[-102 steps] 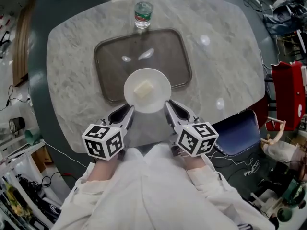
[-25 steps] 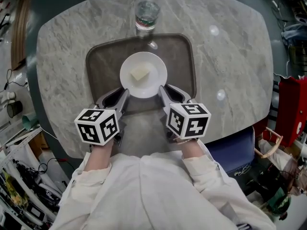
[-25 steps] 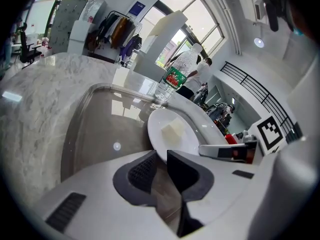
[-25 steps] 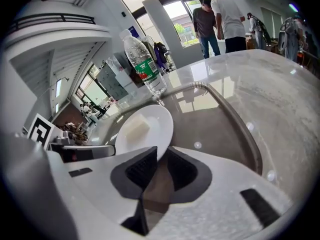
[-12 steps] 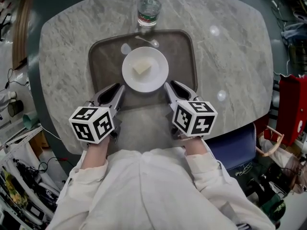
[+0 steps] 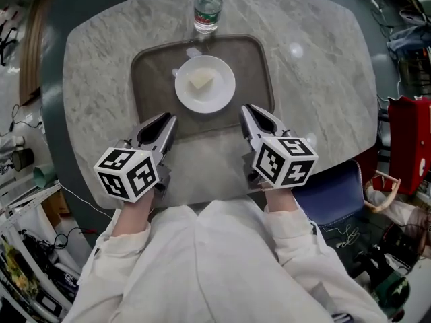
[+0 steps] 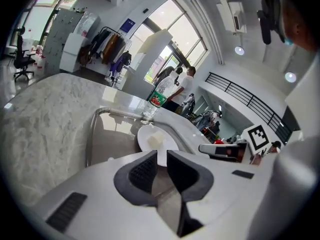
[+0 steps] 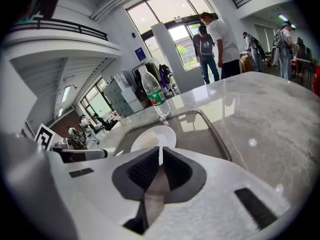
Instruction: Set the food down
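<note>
A white plate [image 6: 205, 84] with a pale block of food [image 6: 200, 81] rests on the brown tray [image 6: 155, 79]. It stands free of both grippers. My left gripper [image 6: 167, 121] hangs near the tray's front left edge, jaws apart and empty. My right gripper [image 6: 248, 112] hangs by the front right edge. Its jaws have just been closing down to a thin slit with nothing between them. The left gripper view shows the plate [image 7: 145, 134] and food [image 7: 156, 140] beyond my left gripper [image 7: 161, 159]. In the right gripper view the plate [image 8: 152, 137] lies past my right gripper [image 8: 160, 156].
A water bottle [image 6: 206, 9] stands just behind the tray on the marble table [image 6: 316, 79]. A blue chair seat [image 6: 333, 197] sits under the table's right front edge. People stand in the distance [image 8: 215, 39].
Both grippers held the plate's rim a second ago; they have let go and drawn back toward me and upward. The plate stays on the tray.
</note>
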The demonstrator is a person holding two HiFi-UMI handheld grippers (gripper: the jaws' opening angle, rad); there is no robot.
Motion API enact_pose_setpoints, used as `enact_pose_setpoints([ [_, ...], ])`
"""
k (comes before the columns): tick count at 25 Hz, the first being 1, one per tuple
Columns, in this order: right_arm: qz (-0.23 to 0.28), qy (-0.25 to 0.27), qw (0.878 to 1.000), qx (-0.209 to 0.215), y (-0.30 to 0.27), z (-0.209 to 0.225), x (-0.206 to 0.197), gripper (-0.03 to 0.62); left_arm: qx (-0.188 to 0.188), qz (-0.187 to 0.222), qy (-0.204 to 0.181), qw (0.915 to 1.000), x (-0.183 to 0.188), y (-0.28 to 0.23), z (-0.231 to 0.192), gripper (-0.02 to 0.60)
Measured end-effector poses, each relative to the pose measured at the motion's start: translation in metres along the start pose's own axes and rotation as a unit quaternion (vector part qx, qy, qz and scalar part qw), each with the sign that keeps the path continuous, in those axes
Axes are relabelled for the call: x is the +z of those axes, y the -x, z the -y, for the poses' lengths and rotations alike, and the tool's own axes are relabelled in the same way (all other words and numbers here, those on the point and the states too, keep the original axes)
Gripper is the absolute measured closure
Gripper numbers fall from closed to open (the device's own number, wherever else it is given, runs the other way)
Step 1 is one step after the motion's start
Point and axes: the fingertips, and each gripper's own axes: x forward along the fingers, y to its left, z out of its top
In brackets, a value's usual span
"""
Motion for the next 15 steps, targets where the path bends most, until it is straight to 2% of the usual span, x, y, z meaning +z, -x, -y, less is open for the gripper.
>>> enact_pose_setpoints([
  [5, 0.051, -0.009, 0.996, 0.069, 0.027, -0.034, 0.003, 0.588, -0.039, 0.032, -0.001, 0.9987, 0.003, 0.026, 0.021, 0.531],
  [11, 0.073, 0.026, 0.992, 0.103, 0.064, -0.065, -0.006, 0.591, -0.119, 0.073, -0.008, 0.9902, 0.005, 0.060, 0.051, 0.551],
  [15, 0.087, 0.041, 0.989, 0.110, 0.085, -0.078, -0.009, 0.592, -0.162, 0.075, -0.016, 0.9839, 0.002, 0.078, 0.074, 0.551],
])
